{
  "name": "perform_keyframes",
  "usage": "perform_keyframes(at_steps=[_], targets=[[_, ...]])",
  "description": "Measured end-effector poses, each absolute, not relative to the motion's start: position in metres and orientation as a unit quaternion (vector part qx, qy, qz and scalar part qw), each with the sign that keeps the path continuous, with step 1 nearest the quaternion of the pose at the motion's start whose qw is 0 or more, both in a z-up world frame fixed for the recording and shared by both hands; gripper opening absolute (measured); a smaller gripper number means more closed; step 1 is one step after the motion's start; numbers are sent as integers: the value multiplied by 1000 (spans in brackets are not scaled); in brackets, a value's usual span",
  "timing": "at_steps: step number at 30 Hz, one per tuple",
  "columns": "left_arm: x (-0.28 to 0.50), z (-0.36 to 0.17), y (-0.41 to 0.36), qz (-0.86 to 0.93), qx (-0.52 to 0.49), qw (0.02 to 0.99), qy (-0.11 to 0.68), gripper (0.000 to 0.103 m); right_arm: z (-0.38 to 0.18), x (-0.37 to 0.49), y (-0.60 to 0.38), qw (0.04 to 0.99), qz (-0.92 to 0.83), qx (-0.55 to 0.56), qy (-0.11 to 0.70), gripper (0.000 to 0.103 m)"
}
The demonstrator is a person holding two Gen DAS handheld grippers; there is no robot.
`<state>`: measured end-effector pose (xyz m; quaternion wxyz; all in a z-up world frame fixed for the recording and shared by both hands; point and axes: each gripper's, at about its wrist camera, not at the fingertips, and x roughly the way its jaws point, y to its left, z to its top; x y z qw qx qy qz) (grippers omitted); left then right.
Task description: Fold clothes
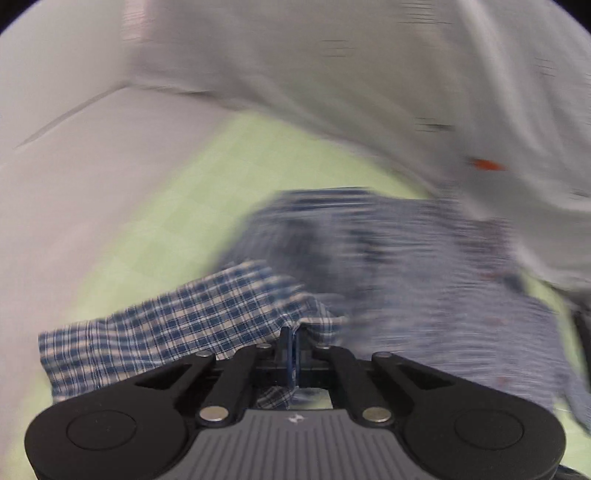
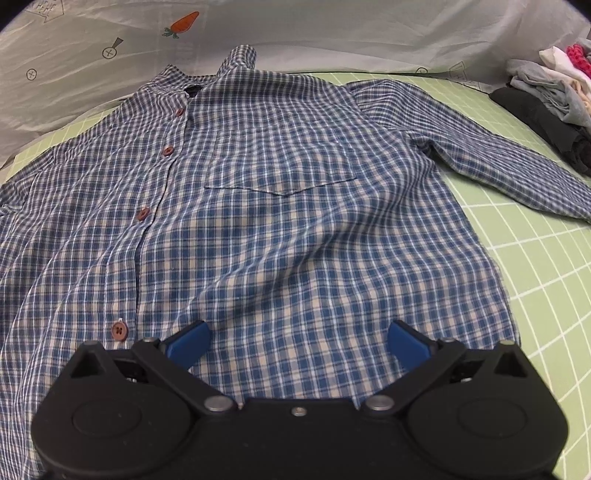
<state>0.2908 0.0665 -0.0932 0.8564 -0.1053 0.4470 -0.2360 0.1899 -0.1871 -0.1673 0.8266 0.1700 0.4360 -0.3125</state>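
Two close, downward wrist views (shared shirt (image 2: 280, 206))

The shirt (image 2: 280, 206) is made of thin woven cloth, matt, with soft wrinkles, and its buttons (image 2: 143, 214) look like smooth plastic with a slight shine. The mat (image 2: 535, 266) under it has a smooth, matt surface with printed lines. The sheet (image 2: 332, 33) behind is seen as light, thin cloth with fine creases. The pile of clothes (image 2: 546, 96) at the edge is soft knitted and woven cloth. The right gripper (image 2: 297, 341) is built of matt black plastic with dull metal pins; its fingers (image 2: 406, 341) are smooth blue plastic. The left gripper (image 1: 290, 345) shows the same black plastic and a ribbed grey part.
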Motion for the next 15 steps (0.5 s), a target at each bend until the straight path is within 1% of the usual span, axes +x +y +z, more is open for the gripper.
perform_keyframes(at_steps=[2,5,6,7,8,10,11,12,13,15], targets=[[283,-77,35,-322,-116,835,431,1,-167,189,-187,828,-311,168,435,103],[266,-65,-11,-425,-112,787,434,7,-167,187,-189,829,-307,168,436,103],[261,-64,-23,-439,-103,778,437,17,-166,186,-189,829,-306,168,436,103],[255,-63,-33,-451,-92,770,441,30,-166,185,-190,830,-304,168,437,103],[249,-62,-38,-454,-82,768,444,35,-166,184,-190,830,-303,168,437,103],[239,-62,-42,-454,-69,767,448,48,-163,175,-194,829,-316,175,427,103],[234,-62,-40,-452,-65,768,449,51,-162,167,-197,828,-328,178,419,103],[231,-63,-36,-442,-66,772,452,58,-161,159,-200,825,-340,176,417,103],[230,-64,-31,-431,-67,777,454,61,-161,151,-203,820,-353,171,418,103],[227,-68,-20,-397,-82,786,466,62,-160,135,-210,809,-377,161,421,103]])
